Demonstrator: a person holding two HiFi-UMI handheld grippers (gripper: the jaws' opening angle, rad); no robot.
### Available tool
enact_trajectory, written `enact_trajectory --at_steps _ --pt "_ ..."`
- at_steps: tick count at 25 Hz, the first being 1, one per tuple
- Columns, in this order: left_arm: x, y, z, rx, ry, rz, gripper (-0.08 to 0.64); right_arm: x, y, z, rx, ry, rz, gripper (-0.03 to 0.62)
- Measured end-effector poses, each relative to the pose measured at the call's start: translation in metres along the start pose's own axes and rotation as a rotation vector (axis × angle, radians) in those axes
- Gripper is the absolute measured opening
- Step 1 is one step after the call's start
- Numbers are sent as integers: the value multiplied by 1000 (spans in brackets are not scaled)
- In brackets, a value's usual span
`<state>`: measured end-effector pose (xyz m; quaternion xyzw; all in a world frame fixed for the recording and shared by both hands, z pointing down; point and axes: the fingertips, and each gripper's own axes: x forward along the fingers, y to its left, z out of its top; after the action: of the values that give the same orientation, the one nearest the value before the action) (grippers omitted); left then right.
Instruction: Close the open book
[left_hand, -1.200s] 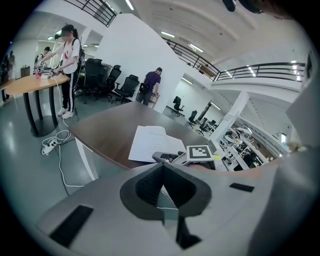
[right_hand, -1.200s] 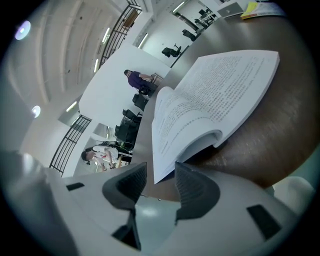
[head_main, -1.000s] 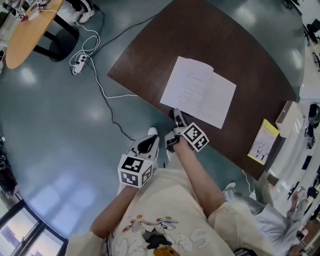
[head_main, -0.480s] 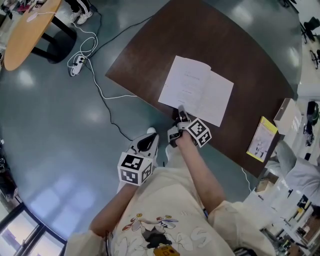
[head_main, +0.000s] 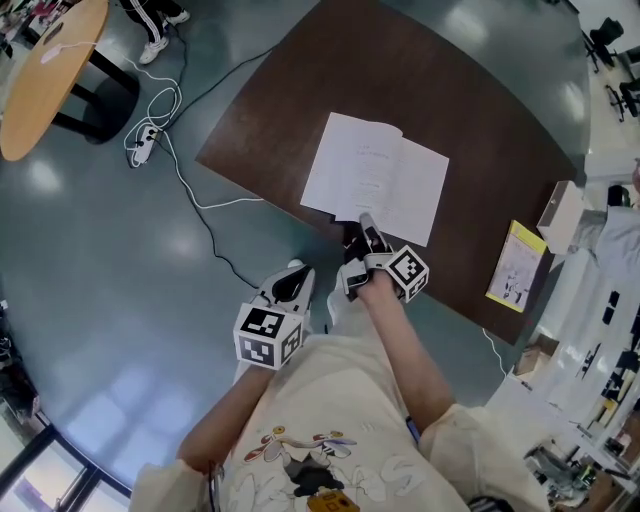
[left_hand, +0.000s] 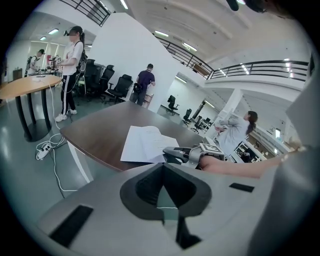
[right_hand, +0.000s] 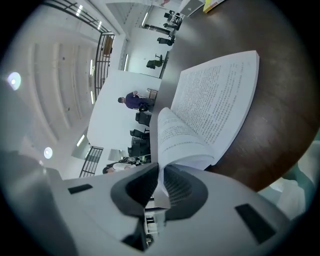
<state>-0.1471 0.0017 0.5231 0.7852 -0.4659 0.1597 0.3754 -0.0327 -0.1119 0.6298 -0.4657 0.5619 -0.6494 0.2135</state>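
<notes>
Book (head_main: 375, 178) pages, perhaps a few, pinched between right gripper (head_main: 366, 224) fingers (right_hand: 186, 189) at near edge; left gripper (head_main: 297, 275) fingers together, empty

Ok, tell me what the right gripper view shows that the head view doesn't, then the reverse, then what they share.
Only the right gripper view: the right gripper with its jaws shut on a lifted page of the open book, and the printed lines on it.
Only the head view: the left gripper, held over the floor; a white cable; a round wooden table.
Both: the open book lying on the brown table.
</notes>
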Motion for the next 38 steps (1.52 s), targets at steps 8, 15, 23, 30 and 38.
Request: enact_trajectory --at_steps 8,15,23,30,38 --pt "14 -30 -2 46 22 -30 5 -25 8 23 31 1 145 140" --pt "25 -47 0 69 37 -55 5 -43 12 40 11 -33 182 146" --pt "42 -64 3 90 52 -99 5 -64 -11 57 1 -51 138 149" --pt "52 -74 -1 44 58 -124 5 -80 -6 69 -41 -70 136 146" --pt "67 -48 0 -229 -17 -121 5 -108 73 58 -319 -2 275 57"
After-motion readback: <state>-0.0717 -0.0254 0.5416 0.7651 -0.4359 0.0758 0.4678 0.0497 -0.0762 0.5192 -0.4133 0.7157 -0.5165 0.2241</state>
